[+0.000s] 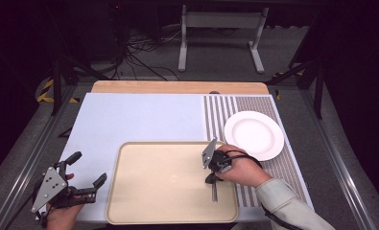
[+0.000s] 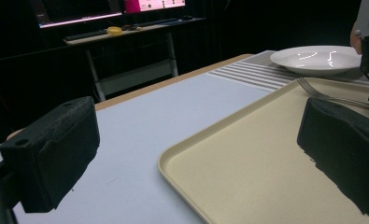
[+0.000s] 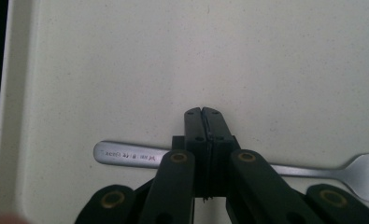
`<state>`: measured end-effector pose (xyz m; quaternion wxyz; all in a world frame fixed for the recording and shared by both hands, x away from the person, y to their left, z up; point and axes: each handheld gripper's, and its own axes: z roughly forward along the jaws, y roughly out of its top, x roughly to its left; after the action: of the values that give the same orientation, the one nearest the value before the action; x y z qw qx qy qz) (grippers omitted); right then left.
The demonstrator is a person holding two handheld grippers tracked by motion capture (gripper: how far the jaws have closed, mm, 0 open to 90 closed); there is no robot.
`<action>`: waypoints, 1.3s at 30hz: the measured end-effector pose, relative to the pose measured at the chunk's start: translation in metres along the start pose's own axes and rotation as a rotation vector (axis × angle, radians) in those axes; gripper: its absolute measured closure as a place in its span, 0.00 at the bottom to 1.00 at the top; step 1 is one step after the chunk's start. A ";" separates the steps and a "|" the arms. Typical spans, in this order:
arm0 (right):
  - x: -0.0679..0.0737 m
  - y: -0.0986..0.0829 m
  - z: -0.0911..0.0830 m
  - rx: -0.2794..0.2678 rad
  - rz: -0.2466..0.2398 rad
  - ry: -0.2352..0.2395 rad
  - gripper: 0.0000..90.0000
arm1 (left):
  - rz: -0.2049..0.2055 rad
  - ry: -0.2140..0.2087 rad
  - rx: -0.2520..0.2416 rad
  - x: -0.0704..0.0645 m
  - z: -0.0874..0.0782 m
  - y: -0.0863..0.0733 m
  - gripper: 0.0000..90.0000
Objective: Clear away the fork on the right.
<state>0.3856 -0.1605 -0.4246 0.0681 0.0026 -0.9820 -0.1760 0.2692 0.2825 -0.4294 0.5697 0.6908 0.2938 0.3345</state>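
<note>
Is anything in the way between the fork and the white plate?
Nothing visible blocks the way. The right gripper is shut over the fork, low on the tan tray. Between it and the white plate are just bare tray, the tray's low rim and striped mat.

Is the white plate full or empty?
Empty. The white plate shows a bare, shiny surface in the high view; the fork lies on the tray instead.

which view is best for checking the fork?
Right gripper view: the fork spans the frame on the tray, stamped handle and tine base sharp, right tongs shut across it. Left gripper view catches its tines obliquely; high view shows just a small handle end.
</note>
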 end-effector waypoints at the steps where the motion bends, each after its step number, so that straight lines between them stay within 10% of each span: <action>1: 0.001 -0.001 -0.001 -0.001 0.010 0.002 1.00 | 0.000 0.001 0.000 0.000 0.000 0.000 0.00; 14: 0.004 -0.008 -0.007 -0.069 0.015 -0.011 0.94 | 0.000 0.003 0.001 0.000 0.000 0.000 0.00; 26: 0.018 -0.016 -0.049 -0.315 0.087 -0.231 0.39 | 0.000 0.001 -0.001 -0.001 0.000 0.000 0.00; 39: 0.038 -0.057 -0.082 -0.604 0.185 -0.413 0.24 | 0.000 0.002 -0.001 -0.001 0.001 0.000 0.00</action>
<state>0.3579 -0.2435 -0.3628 -0.1179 -0.1419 -0.8751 -0.4475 0.2694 0.2813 -0.4292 0.5699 0.6902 0.2942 0.3351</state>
